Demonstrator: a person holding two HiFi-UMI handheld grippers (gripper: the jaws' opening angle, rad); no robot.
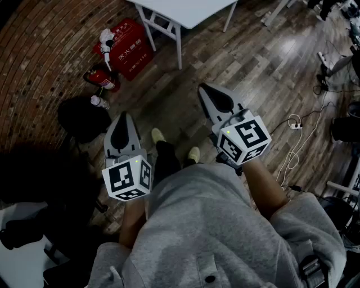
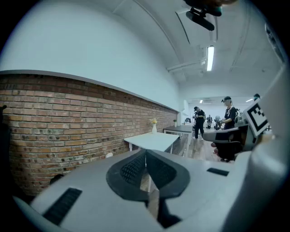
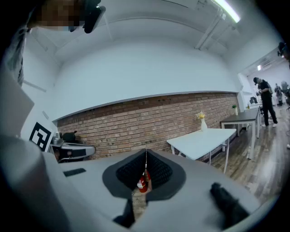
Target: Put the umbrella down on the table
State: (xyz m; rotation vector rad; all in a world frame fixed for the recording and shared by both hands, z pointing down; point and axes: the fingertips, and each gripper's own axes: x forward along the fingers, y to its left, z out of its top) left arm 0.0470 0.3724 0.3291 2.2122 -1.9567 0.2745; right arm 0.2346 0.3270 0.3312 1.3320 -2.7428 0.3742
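Two grippers: L gripper [image 1: 123, 117] and R gripper [image 1: 205, 89], pale grey plastic shells w/ black ribbed pads, each carrying a cube of square black-and-white markers.
Jaws: both pairs pressed together at the tips, nothing pinched between them.
Umbrella: can't be made out in any view.
Table [image 1: 191, 11]: flat white top on slim white legs, ahead of the person, well apart from both grippers; bare as far as the frame shows.
Wearer: grey fleece sweatshirt [image 1: 208, 225], dark trousers, pale yellow shoes [image 1: 158, 135].
Floor [image 1: 253, 73]: dark wood planks, matte, w/ a white cable [image 1: 295, 140] trailing at R.
Wall [image 2: 68, 122]: rough red brick below, smooth white plaster above.
By the wall: red fire extinguisher [image 1: 104, 77], red box [image 1: 126, 48] w/ white lettering, a black rounded shape [image 1: 84, 118] too dark to name.
Background: vase of yellow flowers [image 3: 202, 122] on a far table, people standing, strip lights on the ceiling.
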